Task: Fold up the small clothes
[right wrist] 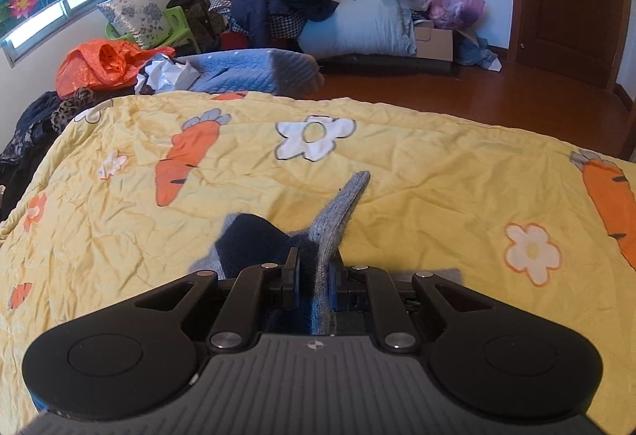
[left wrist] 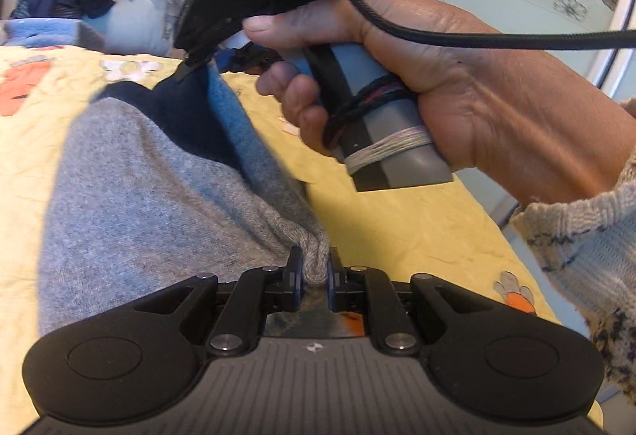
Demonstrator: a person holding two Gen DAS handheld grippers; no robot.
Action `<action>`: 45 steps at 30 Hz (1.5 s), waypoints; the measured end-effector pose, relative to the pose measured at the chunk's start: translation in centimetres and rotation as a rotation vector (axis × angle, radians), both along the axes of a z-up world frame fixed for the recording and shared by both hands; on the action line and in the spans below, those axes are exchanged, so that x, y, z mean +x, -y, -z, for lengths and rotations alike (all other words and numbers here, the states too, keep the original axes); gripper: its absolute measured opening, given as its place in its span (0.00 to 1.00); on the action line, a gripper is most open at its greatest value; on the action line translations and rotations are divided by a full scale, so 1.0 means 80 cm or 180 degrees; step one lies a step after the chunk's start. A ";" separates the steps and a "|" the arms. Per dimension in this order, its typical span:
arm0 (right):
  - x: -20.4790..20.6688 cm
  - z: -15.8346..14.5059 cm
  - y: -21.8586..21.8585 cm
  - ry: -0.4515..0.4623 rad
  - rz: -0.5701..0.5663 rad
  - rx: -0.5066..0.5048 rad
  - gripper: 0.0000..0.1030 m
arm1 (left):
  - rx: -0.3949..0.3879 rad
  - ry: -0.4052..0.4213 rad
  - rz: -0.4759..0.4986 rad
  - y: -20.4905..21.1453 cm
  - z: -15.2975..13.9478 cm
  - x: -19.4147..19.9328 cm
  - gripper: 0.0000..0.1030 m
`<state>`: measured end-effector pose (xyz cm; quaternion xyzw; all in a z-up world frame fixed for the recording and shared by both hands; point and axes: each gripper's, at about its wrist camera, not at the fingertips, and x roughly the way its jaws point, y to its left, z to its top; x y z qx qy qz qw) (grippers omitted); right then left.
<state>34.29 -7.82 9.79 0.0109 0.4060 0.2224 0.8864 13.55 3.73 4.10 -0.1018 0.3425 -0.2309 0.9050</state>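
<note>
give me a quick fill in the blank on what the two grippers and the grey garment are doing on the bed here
1. Both grippers are shut on the same ____ and navy garment.
2. The left gripper pinches a bunched ____ part of it.
3. The right gripper holds it above a ____ bedsheet printed with carrots.
4. A ____ grips the right gripper's handle.

Missing words: grey; grey; yellow; hand

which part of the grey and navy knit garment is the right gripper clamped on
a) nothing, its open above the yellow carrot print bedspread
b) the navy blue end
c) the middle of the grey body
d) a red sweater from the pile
b: in the left wrist view the right gripper pinches the navy blue end of the grey and navy knit garment, while the left gripper bunches the grey end.
</note>
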 end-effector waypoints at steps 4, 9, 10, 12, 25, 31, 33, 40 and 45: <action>0.001 0.009 0.030 -0.0020 0.0089 0.0045 0.18 | 0.0009 -0.0012 0.0107 0.028 0.006 0.002 0.11; 0.002 0.017 0.055 -0.0024 0.0177 0.0069 0.18 | 0.0026 -0.0027 0.0205 0.044 0.013 0.005 0.11; 0.002 0.020 0.058 -0.0028 0.0194 0.0070 0.18 | 0.0037 -0.0032 0.0219 0.047 0.015 0.006 0.11; 0.003 0.028 0.064 -0.0047 0.0230 0.0045 0.18 | 0.0062 -0.0064 0.0237 0.050 0.021 0.012 0.11; -0.011 0.086 0.064 -0.0037 0.0431 -0.0476 0.43 | 0.0574 -0.0120 0.0334 0.074 0.072 0.033 0.24; -0.038 0.021 0.069 0.0337 0.0450 -0.0181 0.75 | 0.0305 0.0153 0.0162 0.015 0.008 -0.011 0.95; -0.039 0.019 0.052 0.0294 0.0291 -0.0222 0.73 | 0.0203 0.0217 0.0079 -0.014 -0.006 -0.020 0.95; -0.023 0.081 0.033 -0.0166 0.0296 -0.0425 0.45 | 0.0453 0.0295 -0.0457 -0.072 -0.025 0.050 0.95; -0.026 0.095 0.037 -0.0171 0.0353 -0.0345 0.43 | 0.0652 0.0084 -0.0714 -0.088 -0.002 0.136 0.91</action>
